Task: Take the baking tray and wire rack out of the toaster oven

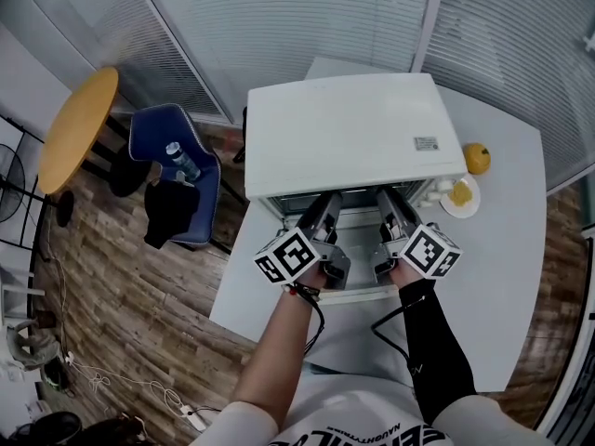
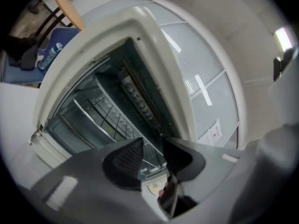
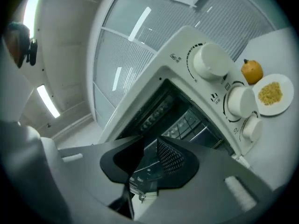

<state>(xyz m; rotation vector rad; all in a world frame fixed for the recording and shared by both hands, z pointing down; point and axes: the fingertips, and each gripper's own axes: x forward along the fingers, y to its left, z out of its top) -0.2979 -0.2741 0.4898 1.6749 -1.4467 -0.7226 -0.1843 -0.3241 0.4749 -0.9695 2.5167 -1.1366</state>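
Observation:
A white toaster oven [image 1: 349, 133] stands on the table with its door [image 1: 361, 293] folded down flat toward me. Inside, the wire rack [image 2: 108, 116] shows as a grid of bars, with a grey metal tray [image 2: 65, 127] seemingly below it. In the right gripper view the rack [image 3: 188, 122] sits behind the jaws. My left gripper [image 1: 331, 203] [image 2: 152, 143] and right gripper [image 1: 390, 198] [image 3: 150, 142] point level at the oven mouth, side by side above the door. Both are rolled and open, with a narrow gap and nothing pressed between the pads.
Three white knobs [image 3: 212, 59] line the oven's right side. An orange [image 1: 477, 157] and a small plate of yellow food [image 1: 460, 196] lie right of the oven. The white table [image 1: 507, 268] ends close to the oven's left. A blue chair [image 1: 177, 170] and round wooden table [image 1: 79, 128] stand beyond.

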